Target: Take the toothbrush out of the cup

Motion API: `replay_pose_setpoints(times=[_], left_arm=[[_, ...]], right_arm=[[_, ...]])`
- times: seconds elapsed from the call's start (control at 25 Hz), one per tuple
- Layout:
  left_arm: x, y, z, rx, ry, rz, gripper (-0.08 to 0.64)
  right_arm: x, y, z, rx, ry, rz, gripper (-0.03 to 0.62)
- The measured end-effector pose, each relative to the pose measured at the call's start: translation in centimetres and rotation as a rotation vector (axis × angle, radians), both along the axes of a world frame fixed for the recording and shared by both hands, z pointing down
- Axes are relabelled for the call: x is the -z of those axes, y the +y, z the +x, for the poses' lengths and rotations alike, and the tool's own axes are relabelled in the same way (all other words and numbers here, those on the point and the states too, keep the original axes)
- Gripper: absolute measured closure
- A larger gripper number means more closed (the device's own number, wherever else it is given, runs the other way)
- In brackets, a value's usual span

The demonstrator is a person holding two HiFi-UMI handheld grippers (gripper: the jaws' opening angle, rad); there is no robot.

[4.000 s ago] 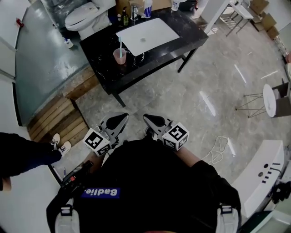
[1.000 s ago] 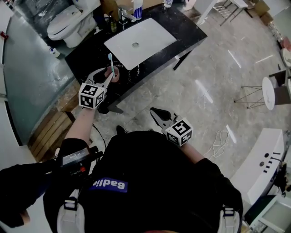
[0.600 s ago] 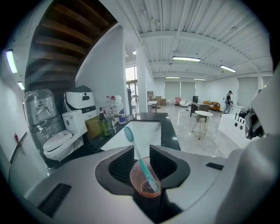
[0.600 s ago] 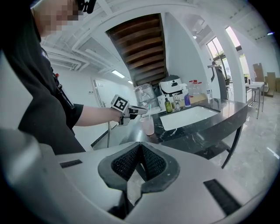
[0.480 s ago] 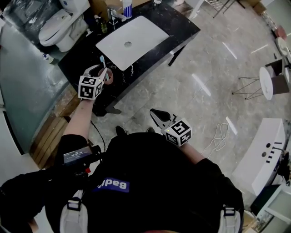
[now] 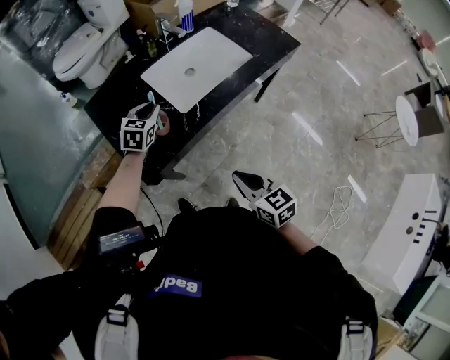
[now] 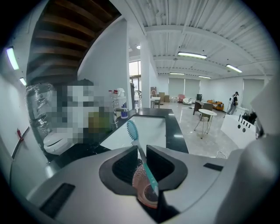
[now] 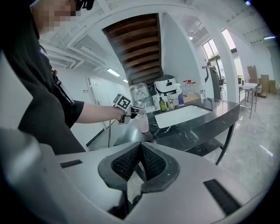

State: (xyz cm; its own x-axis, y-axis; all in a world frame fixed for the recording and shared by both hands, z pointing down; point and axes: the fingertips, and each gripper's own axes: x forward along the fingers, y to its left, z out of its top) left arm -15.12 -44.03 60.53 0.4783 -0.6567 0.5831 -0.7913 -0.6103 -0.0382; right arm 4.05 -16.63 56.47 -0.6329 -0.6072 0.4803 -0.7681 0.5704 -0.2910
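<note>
Now our left tongs (image 7: pixel 141 149), which have just been closing, pinch the handle of the teal toothbrush (image 7: pixel 131 130). It stands tilted in the pink cup (image 7: pixel 140 176) on the black desk (image 6: pixel 242 67). Our right tongs (image 8: pixel 140 146) hang pressed together and empty, well apart from the desk.

— Can you read anything here?
— Hardly. The blue patch (image 6: pixel 177 285) on your top (image 6: pixel 246 302) carries white lettering, upside down in your head view. The left cube (image 6: pixel 138 135) and right cube (image 6: pixel 278 206) show black-and-white square markers, no letters.
— And the bottle (image 6: pixel 185 15) behind the sink (image 6: pixel 211 53)?
— You can't read its label, it's too small. The same goes for the forearm screen (image 6: pixel 121 240).
</note>
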Motion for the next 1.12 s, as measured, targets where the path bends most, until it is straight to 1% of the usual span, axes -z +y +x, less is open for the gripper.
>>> replay_pose_setpoints(times=[0.36, 0.68, 0.96, 1.12], left_arm=[[-0.2, -0.4, -0.2, 0.005, -0.005, -0.001, 0.506], [0.9, 0.5, -0.8, 0.026, 0.018, 0.036, 0.520], [3.7, 1.4, -1.6, 0.043, 0.088, 0.119, 0.522], [5.6, 2.2, -1.9, 0.055, 0.126, 0.153, 0.522]], right_arm=[[0.2, 0.0, 0.0, -0.002, 0.006, 0.004, 0.580], [0.6, -0.2, -0.3, 0.008, 0.007, 0.016, 0.581], [0.7, -0.3, -1.0, 0.030, 0.001, 0.028, 0.581], [1.0, -0.5, -1.2, 0.048, -0.003, 0.038, 0.580]])
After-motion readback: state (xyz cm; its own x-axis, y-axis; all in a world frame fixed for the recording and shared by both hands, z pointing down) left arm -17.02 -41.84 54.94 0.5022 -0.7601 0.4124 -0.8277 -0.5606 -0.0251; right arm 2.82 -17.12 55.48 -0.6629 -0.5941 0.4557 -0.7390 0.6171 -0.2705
